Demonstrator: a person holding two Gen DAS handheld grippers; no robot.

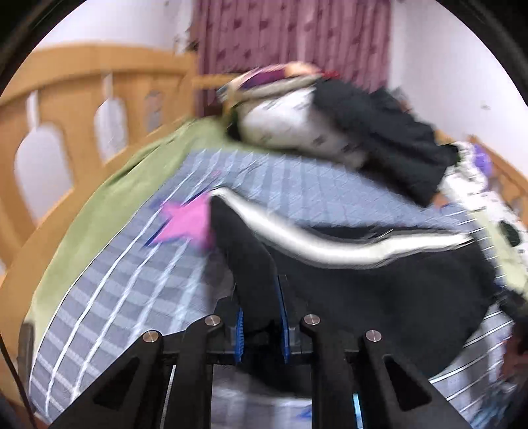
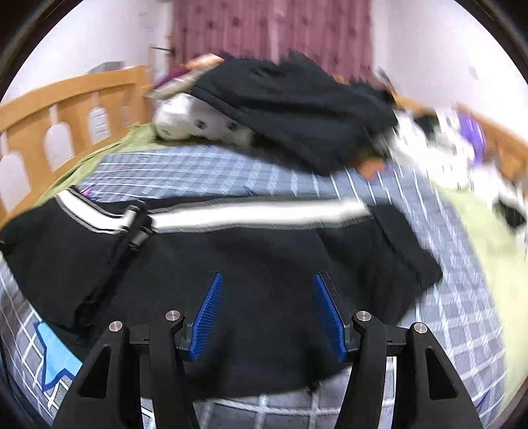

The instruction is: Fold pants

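Pinching black pants [image 1: 379,297] fabric, the left gripper [image 1: 262,310] seems mid-fold — the right gripper [image 2: 267,313] (jaws spread, empty) above the cloth should grip next.

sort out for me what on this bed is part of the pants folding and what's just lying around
Part of the job:
- black pants with a white side stripe
- left gripper, shut on the pants
- right gripper, open above them

Just lying about:
- pile of dark clothes
- white pillow
- checked bedspread
- wooden bed rail
- curtain
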